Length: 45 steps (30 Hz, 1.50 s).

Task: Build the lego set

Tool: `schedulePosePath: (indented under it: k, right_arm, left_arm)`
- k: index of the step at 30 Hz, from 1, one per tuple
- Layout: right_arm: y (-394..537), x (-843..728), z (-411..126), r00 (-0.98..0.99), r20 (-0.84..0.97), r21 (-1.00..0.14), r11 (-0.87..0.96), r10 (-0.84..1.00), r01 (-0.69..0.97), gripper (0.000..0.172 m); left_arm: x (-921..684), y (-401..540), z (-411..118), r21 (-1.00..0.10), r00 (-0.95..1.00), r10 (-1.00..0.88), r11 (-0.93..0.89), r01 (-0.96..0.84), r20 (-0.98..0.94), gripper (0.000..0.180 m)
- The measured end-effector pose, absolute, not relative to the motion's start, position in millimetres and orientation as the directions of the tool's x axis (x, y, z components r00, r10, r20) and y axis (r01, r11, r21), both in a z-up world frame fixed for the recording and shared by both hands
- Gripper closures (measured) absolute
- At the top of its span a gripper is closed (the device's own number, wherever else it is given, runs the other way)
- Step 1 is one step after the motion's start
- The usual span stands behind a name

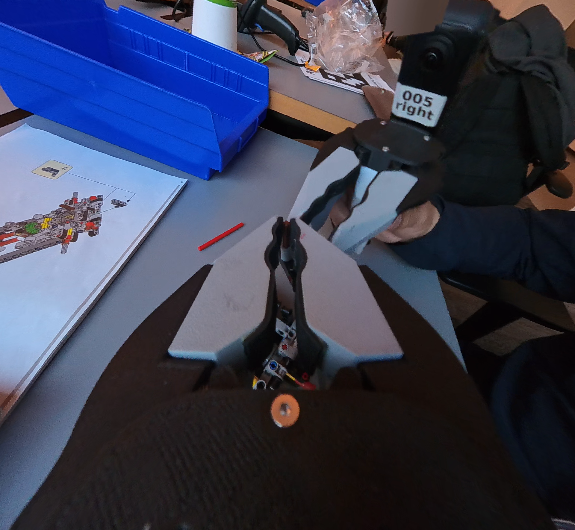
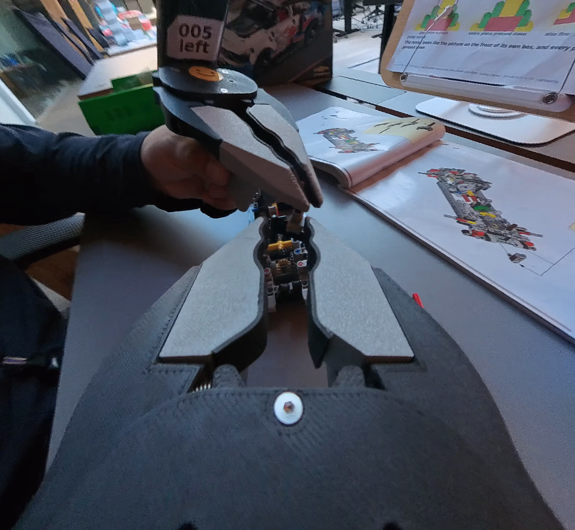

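Observation:
My left gripper [image 1: 284, 222] is shut on a small brown and grey pin piece [image 1: 285, 247]. In the right wrist view it [image 2: 311, 204] comes down from above, with that piece [image 2: 295, 221] at the far end of a brick model [image 2: 284, 263]. The model is black and grey with yellow, blue and red parts. My right gripper [image 2: 284, 221] is shut on the model, with both pads against its sides. The model also shows low between the left fingers in the left wrist view [image 1: 280, 353]. The right gripper [image 1: 329, 232] stands just right of the left fingertips, held by a hand.
A red rod [image 1: 221, 236] lies on the grey table [image 1: 249, 173] beside an open instruction booklet [image 1: 77, 235]. A blue bin [image 1: 140, 79], white cup [image 1: 214, 5] and plastic bag [image 1: 345, 36] stand behind. The booklet [image 2: 466, 219], a box [image 2: 280, 17] and a green bin [image 2: 121, 110] also show. My two grippers' fingertips are within a few centimetres of each other. The red rod [image 1: 221, 236] is about 12 cm from my right fingertips.

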State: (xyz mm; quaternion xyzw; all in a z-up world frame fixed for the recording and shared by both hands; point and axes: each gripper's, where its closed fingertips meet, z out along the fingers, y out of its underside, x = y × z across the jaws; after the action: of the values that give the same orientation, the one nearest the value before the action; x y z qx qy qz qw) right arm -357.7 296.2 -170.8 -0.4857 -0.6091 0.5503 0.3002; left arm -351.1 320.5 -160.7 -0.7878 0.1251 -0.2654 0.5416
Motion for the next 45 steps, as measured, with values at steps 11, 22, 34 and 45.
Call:
schedulePosePath:
  k: [11,22,34,45]
  right_arm:
    - [291,-356,-176,-0.405,-0.127,-0.966,-0.02,0.905,0.258,0.164]
    - [288,-357,-182,-0.428,-0.094,-0.972,0.011,0.899,0.236,0.167]
    - [299,-357,-178,-0.376,-0.045,-0.978,0.036,0.926,0.208,0.165]
    - [306,-356,-171,-0.416,-0.246,-0.962,-0.169,0.876,0.213,0.167]
  left_arm:
    - [-343,314,-160,-0.933,0.828,-0.48,-0.334,0.133,0.29,0.18]
    - [-341,309,-161,-0.928,0.812,-0.479,-0.32,0.193,0.334,0.179]
    - [-344,317,-163,-0.897,0.778,-0.47,-0.352,0.268,0.417,0.179]
    - [-351,312,-166,-0.888,0.771,-0.53,-0.449,0.099,0.354,0.153]
